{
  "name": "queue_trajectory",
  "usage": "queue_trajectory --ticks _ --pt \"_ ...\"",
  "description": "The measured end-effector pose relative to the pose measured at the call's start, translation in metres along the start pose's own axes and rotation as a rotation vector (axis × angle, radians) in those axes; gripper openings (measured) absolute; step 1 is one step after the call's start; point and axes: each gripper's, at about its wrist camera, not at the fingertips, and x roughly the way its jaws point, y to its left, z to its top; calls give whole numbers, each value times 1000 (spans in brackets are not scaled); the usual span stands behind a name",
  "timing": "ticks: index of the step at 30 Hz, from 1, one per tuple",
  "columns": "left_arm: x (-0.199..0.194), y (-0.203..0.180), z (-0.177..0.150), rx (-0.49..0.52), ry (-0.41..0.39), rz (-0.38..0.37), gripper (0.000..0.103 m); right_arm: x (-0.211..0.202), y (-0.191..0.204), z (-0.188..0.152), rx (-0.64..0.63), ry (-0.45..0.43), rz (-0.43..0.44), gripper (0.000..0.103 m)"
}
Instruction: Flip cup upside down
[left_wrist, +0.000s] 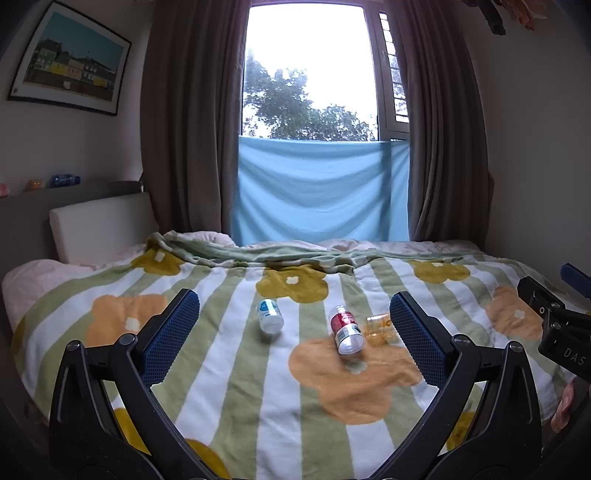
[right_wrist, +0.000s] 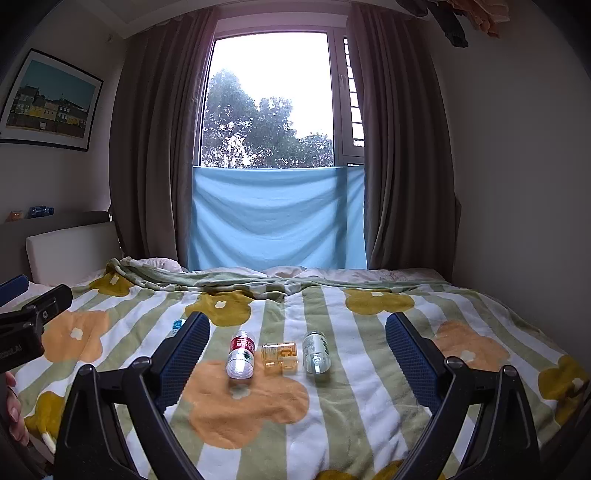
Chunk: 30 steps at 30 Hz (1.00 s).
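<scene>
Right wrist view: three bottles and one amber cup (right_wrist: 279, 357) lie on their sides on the striped flower blanket (right_wrist: 332, 406), the cup between the red-label bottle (right_wrist: 241, 355) and clear bottle (right_wrist: 316, 352), the blue-label bottle (left_wrist: 270, 316) further left. Both the left gripper (left_wrist: 295, 341) and right gripper (right_wrist: 297, 356) hang spread wide, empty. Behind: bed, brown curtains (right_wrist: 155, 147), window (right_wrist: 269, 99), framed picture (right_wrist: 48, 101).

Both claws (left_wrist: 295, 332) (right_wrist: 297, 354) spread wide, empty

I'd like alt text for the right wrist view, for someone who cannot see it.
Three small containers lie on their sides on a flower-patterned striped blanket: a red-labelled clear bottle, an amber see-through cup and a green-labelled clear bottle. The open right gripper frames them; behind is a curtained window.
</scene>
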Motion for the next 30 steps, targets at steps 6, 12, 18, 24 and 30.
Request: queue_trajectory --ticks 6,12,18,24,30 --pt "-2 0 1 -3 -5 -8 103 -1 0 0 0 1 -4 95" --pt "-3 1 1 -4 -3 -14 103 -1 -1 1 2 4 -12 95" --pt "-2 0 1 -3 -2 -18 103 -1 -3 1 3 3 -12 95" --pt "-2 -4 1 -6 -5 -23 103 0 -4 1 4 3 -10 95" --pt "-1 -4 1 -5 -2 -23 103 -1 -4 0 3 2 -10 95"
